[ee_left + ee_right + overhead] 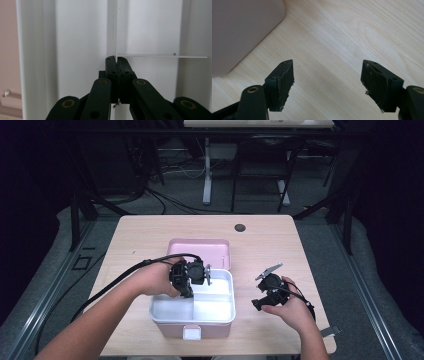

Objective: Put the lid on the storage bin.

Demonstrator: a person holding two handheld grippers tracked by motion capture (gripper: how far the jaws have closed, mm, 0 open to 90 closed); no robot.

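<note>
A pink box (170,326) with a white inner tray (220,312) stands at the table's front middle, its pink lid (200,251) lying just behind it. My left gripper (187,292) reaches down into the tray. In the left gripper view its jaws (116,60) are shut on the thin white divider (116,30), where a cross partition (162,56) meets it. To the right of the box, my right gripper (256,304) is held low over bare wood. It is open (327,75) with nothing between its pads, and a pink corner of the box (242,32) shows at upper left.
A white latch (192,334) sits on the box's front face. A black round plug (240,227) is set in the wooden table (150,235) near its far edge. A small grey tab (330,331) lies at the front right edge. Desk legs and cables stand beyond the table.
</note>
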